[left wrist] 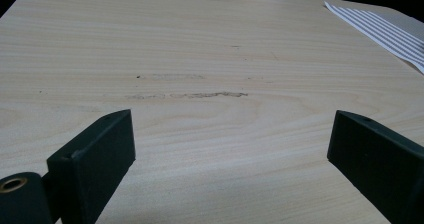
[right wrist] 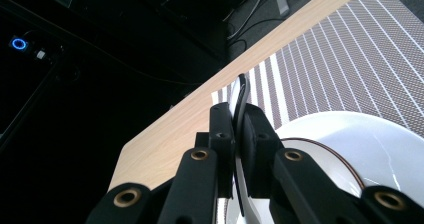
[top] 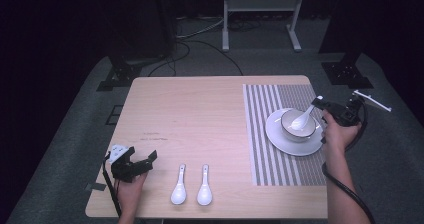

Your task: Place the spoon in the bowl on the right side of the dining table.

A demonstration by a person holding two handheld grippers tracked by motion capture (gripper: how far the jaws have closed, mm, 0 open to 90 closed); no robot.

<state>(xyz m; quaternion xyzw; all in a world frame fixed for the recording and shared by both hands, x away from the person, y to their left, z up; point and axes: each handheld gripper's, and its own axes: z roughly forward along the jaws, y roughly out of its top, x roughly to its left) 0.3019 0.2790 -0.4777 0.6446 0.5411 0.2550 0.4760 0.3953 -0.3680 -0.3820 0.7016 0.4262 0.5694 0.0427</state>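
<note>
**Spoon held in the bowl at the right, two more on the near edge**

A pale wooden table (top: 200, 114) stands on grey carpet (top: 65, 134) in a dark room. Beyond its far edge, black cables (top: 200, 46) trail across the floor past the feet of a white stand (top: 260, 14), and dark stand bases sit at the far left and far right corners. A faint scuffed smear marks the wood left of centre, plain in the left gripper view.

A striped mat (top: 280, 134) covers the right part of the table. On it sits a white plate (top: 280, 136), and on the plate a white bowl (top: 298, 125) with a dark rim line.

The right gripper (top: 318, 104) reaches in from the right edge, its jaws clamped on the handle of a white spoon (top: 303, 119) whose scoop lies inside the bowl. In the right gripper view the jaws press together on the thin edge of the handle (right wrist: 242, 96), with the bowl's rim just below.

The left gripper (top: 142, 160) rests at the near left corner, held by a hand (top: 131, 184), its jaws wide apart over bare wood and holding nothing.

Two more white spoons lie side by side near the front edge, just right of the left gripper: a left one (top: 179, 186) and a right one (top: 204, 186), handles pointing away.
</note>
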